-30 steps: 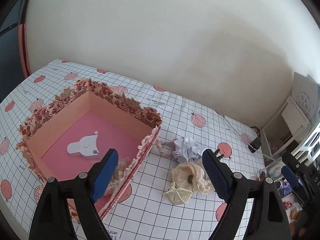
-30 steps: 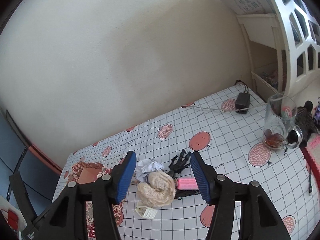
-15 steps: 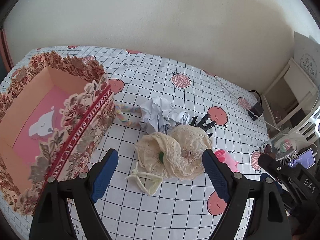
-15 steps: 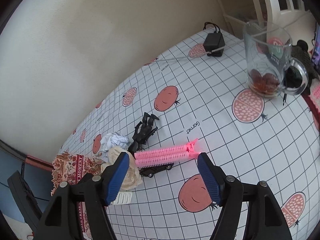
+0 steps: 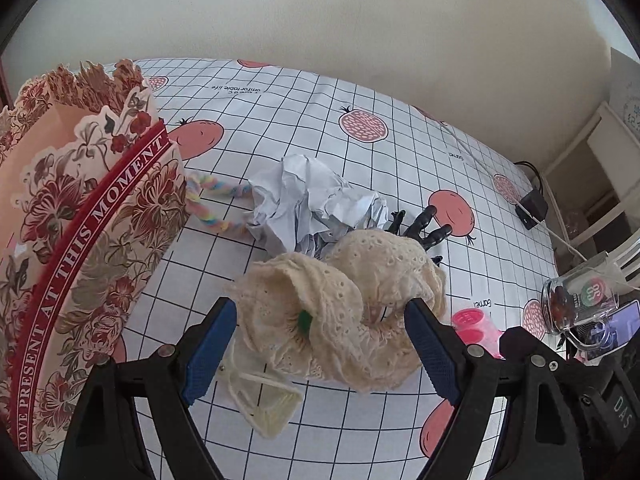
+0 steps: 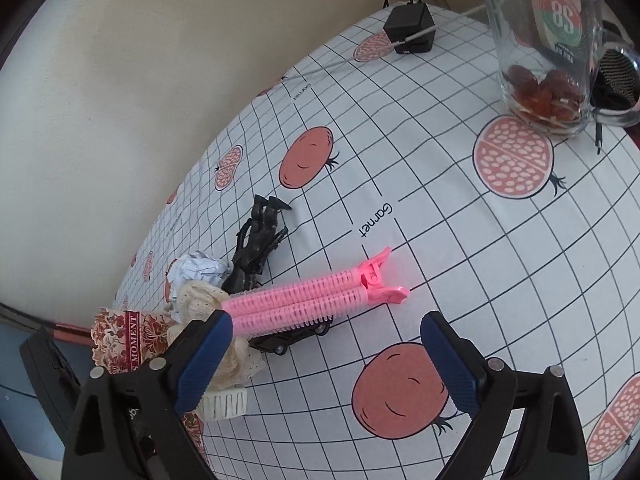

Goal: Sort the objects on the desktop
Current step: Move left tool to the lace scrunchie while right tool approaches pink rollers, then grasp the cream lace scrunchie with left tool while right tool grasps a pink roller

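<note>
1. At far left stands the floral gift box (image 5: 92, 240), its red band reading "LOVE PRESENT AT THIS MOMENT"; its wall rises just beside the left gripper (image 5: 320, 352), leaving little room on that side.
2. A pastel twisted hair tie (image 5: 216, 204) and a crumpled paper ball (image 5: 308, 204) lie between the box and the cream lace scrunchie (image 5: 344, 312).
3. The left gripper's jaws stand apart with the scrunchie between them, not clamped. The risk, as it appears: closing here could also snag the cream claw clip (image 5: 264, 404) lying against the scrunchie, or drag soft fabric into the paper.
4. The black skeleton-hand clip (image 6: 256, 244) lies just behind the pile.
5. The right gripper (image 6: 326, 364) is opening its jaws, with nothing between them; the pink roller clip (image 6: 312, 296) lies just ahead, resting on a small black object (image 6: 292, 338) that is hard to identify. A grab could lift both or knock the clip off.
6. Rightward the checked tablecloth (image 6: 460, 240) lies open until the glass mug (image 6: 548, 60) and black charger (image 6: 410, 30) near the far edge; a wide swing could tip the glass.
</note>
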`<state>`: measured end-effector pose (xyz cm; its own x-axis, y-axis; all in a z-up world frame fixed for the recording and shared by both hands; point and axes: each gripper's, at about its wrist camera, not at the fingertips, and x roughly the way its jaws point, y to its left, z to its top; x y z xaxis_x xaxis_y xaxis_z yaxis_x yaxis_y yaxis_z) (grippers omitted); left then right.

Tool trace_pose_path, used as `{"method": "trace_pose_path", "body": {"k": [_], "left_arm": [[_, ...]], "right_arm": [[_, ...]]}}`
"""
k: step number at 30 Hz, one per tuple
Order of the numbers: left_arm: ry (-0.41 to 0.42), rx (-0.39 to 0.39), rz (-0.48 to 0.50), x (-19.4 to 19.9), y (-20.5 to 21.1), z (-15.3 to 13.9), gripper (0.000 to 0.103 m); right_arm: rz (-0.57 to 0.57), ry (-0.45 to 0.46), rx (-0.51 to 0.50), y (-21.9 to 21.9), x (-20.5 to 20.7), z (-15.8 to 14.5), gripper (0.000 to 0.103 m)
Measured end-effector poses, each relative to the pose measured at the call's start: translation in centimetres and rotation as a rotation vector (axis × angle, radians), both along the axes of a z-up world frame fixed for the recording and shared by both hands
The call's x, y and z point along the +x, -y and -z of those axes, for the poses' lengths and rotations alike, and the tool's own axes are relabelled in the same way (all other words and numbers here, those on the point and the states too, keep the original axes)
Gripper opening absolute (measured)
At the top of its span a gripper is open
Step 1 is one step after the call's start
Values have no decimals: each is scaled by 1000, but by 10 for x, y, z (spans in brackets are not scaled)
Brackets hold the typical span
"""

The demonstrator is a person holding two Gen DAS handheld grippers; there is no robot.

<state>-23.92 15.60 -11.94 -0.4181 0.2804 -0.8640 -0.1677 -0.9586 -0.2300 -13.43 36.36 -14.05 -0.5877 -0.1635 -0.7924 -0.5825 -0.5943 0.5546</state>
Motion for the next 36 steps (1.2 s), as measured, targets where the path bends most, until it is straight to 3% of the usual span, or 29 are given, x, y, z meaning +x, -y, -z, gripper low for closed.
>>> {"method": "trace_pose_path", "body": {"k": [4,10,15,20,21,30,32,36], "left_arm": [[-3,-6,5,-1,0,6,87],[-31,-18,17,-2,3,7,83],[-26,-19,32,-2,6,8,63],[-25,-9,43,-1,8,7,51],[-28,-5,46,0,9,6,43],[-35,2,72,5,13,1,23],[-31,0,76,4,14,0,22],[-48,-25,87,6,14,-3,21]], "right_arm": [[16,-20,4,2,-3,2,99],[-46,-40,31,16,-15,2,100],[-51,-11,35,20,-20,9,100],[-28,-5,52,16,-19,10,100],[-24,-9,45,15,-19,11,100],[56,-110,-123,9,-13,17,100],[75,-132,-152,7,-13,20,96],[130,-139,-208,4,-10,31,78]]}}
